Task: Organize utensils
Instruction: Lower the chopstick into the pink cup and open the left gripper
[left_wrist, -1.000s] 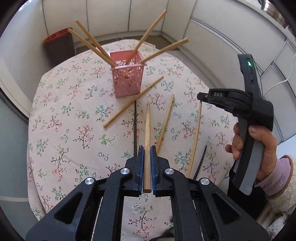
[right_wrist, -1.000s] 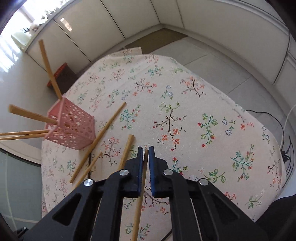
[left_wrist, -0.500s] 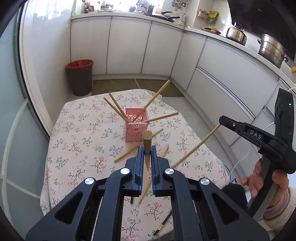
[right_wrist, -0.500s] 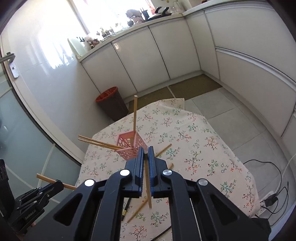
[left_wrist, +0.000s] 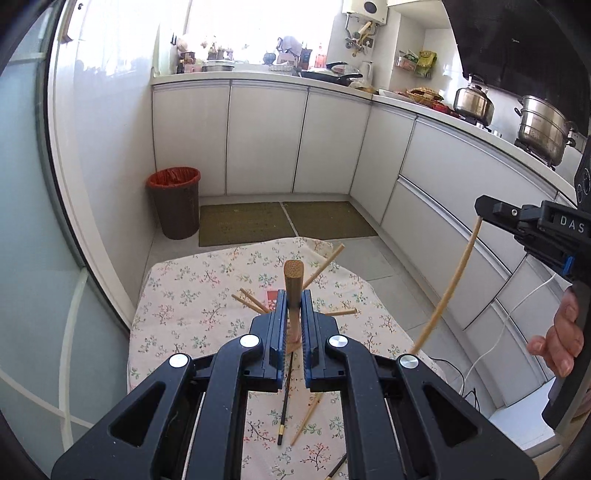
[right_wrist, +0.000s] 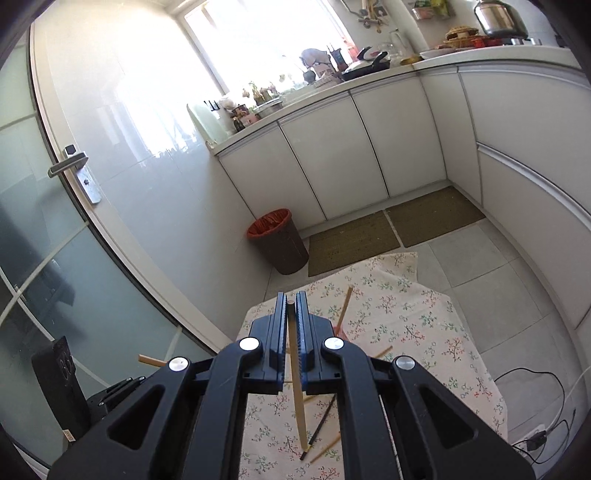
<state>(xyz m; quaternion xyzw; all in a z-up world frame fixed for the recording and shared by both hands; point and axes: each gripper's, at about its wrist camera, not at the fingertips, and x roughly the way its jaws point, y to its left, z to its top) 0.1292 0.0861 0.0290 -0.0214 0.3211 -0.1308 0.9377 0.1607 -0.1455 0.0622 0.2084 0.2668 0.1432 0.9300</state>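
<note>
My left gripper is shut on a thick wooden chopstick, held high above the floral table. My right gripper is shut on a thin wooden chopstick that hangs down; in the left wrist view this gripper is at the right with its chopstick slanting down. The pink basket with several chopsticks stands on the table, mostly hidden behind my left fingers. A black chopstick and a wooden one lie on the table.
A brown bin with a red liner stands on the floor by the white cabinets. Two floor mats lie beyond the table. A glass door is to the left. Cables lie on the floor at right.
Both grippers have risen well above the table with their chopsticks. The views now tilt up toward the kitchen counter and window.
</note>
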